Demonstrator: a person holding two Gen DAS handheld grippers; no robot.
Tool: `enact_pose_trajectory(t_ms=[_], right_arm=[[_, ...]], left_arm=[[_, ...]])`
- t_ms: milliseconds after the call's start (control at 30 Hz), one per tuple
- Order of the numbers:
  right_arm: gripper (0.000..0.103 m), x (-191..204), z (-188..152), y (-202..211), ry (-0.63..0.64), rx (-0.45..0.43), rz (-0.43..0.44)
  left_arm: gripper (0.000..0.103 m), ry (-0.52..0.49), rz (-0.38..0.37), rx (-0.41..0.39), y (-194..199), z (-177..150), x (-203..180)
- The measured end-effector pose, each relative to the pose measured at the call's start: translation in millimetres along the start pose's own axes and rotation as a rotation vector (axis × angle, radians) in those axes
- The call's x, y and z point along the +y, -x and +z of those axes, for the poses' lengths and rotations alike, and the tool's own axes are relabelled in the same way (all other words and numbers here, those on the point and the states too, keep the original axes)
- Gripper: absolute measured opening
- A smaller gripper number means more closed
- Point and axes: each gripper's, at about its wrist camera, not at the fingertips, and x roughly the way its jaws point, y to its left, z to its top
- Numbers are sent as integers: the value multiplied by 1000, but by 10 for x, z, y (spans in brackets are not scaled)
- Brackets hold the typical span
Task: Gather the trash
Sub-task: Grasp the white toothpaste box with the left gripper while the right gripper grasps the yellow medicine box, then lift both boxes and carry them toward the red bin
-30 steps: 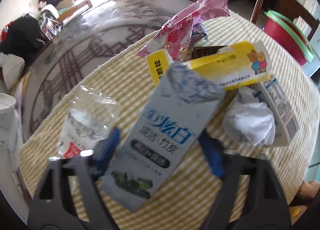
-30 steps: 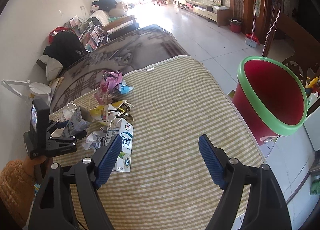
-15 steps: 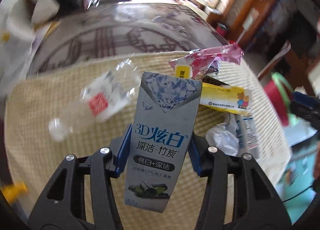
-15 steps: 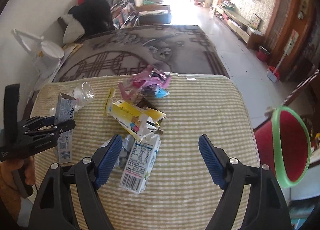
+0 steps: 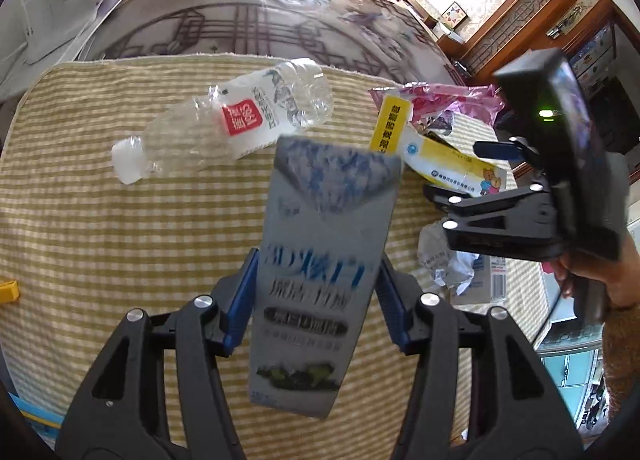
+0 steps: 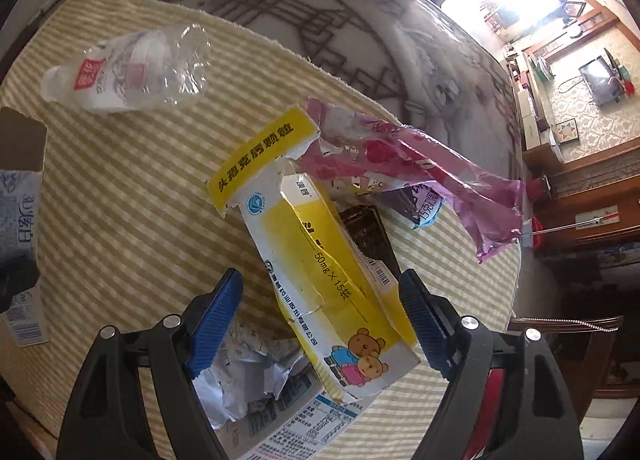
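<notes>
My left gripper (image 5: 316, 300) holds a grey-blue toothpaste box (image 5: 324, 228) upright above the checked cloth. Both blue pads touch its long edges while the jaws are opening slightly, and the box looks blurred. The same box shows at the left edge of the right wrist view (image 6: 16, 212). My right gripper (image 6: 320, 316) is open, pointing down over a torn yellow medicine box (image 6: 320, 260) that lies between its pads without touching them. A crushed clear bottle (image 5: 240, 124) lies on the cloth beyond. In the left wrist view the right gripper (image 5: 460, 172) hangs over the yellow box (image 5: 448, 168).
A pink plastic wrapper (image 6: 420, 164), a dark wrapper (image 6: 368, 232), crumpled white paper (image 6: 240, 380) and a milk carton (image 6: 312, 428) crowd around the yellow box. The checked cloth (image 5: 100, 220) covers a patterned table. A small yellow object (image 5: 8, 290) sits at its left edge.
The left gripper closed on the toothpaste box, rolled it upright and shifted over the cloth. The right gripper swung from the bin side down over the yellow box, staying open.
</notes>
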Motion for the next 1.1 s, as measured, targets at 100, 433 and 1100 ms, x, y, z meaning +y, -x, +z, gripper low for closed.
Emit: enact_pose_trajectory(t_ms=[100,433,1100], right_arm=[[56,42,-4,-99,24,9,-34],[43,-215,-192,418,-109,-195,102],[44,-514,-1125,1530,-514,-451,231]], left_arm=[[65,11,5,15,-35,-78,17],[65,7,42,39,-222,-64,8],[48,-120,13,-103,68,210,-808]])
